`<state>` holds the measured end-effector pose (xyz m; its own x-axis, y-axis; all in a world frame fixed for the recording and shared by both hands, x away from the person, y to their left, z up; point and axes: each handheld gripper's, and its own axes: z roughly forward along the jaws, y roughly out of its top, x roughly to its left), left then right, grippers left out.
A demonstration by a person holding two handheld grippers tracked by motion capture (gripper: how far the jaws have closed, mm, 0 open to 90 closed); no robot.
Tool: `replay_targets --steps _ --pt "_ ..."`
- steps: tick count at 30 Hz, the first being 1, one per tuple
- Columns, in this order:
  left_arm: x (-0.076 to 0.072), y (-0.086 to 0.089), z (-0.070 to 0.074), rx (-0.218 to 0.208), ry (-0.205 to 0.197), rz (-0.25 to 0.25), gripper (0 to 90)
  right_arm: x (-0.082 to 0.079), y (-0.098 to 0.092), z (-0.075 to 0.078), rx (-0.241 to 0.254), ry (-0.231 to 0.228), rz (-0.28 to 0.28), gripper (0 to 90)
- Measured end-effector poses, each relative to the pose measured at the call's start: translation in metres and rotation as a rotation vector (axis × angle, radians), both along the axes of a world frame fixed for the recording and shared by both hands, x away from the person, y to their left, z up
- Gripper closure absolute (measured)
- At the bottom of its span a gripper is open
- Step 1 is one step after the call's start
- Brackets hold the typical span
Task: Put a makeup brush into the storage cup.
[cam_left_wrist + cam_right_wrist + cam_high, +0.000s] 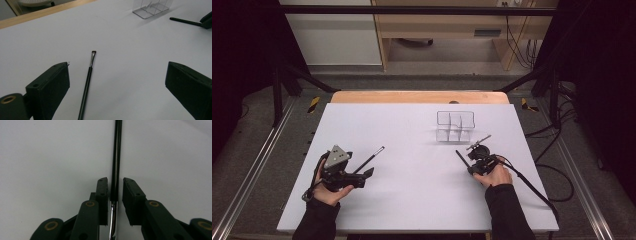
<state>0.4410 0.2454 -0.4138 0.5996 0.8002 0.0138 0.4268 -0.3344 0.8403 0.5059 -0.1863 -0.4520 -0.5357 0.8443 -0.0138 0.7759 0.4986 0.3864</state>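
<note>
While our left claw (117,82) stands wide apart around one brush (87,82) on the table (412,150), our right claw (115,192) nearly clamps another brush (116,150), a slim gap remaining, near the clear organizer (455,126).

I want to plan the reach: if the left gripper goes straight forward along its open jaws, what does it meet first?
Probably the thin black brush with a short angled tip, lying on the white table between the left gripper jaws. Further on stands the clear plastic divided organiser, though the depth is unclear.
</note>
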Motion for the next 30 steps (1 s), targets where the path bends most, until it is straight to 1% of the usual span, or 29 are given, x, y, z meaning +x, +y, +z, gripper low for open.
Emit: replay_targets --steps 2,4,6,9,10,19,22,25,30 --pt "0.000 0.000 0.000 -0.002 0.000 0.000 4.8 0.001 0.001 0.000 -0.009 -0.001 0.009 77.7" --pt "0.000 0.000 0.000 0.001 0.001 -0.001 4.8 0.001 0.003 0.001 -0.012 0.013 0.009 80.4" --pt "0.000 0.000 0.000 0.003 0.002 -0.002 4.8 0.001 0.005 0.001 -0.018 0.016 0.011 83.4" --pt "0.000 0.000 0.000 0.006 0.005 -0.002 4.8 0.002 0.006 0.001 -0.026 0.022 0.006 83.9" --pt "0.000 0.000 0.000 0.008 0.004 -0.003 4.8 0.002 0.006 0.001 -0.019 0.031 0.001 84.0" --pt "0.000 -0.001 -0.001 0.013 0.005 -0.006 4.8 0.003 0.005 0.002 -0.018 0.031 0.004 84.2" --pt "0.000 -0.001 0.000 0.011 0.005 -0.009 4.8 0.002 0.004 0.005 0.011 0.027 0.014 84.2" --pt "0.000 -0.001 0.000 0.011 0.004 -0.010 4.9 0.001 0.004 0.008 0.016 0.024 0.017 84.2" --pt "-0.001 -0.003 0.001 0.014 0.003 -0.019 4.8 -0.003 0.006 0.022 0.054 0.008 0.047 84.2"
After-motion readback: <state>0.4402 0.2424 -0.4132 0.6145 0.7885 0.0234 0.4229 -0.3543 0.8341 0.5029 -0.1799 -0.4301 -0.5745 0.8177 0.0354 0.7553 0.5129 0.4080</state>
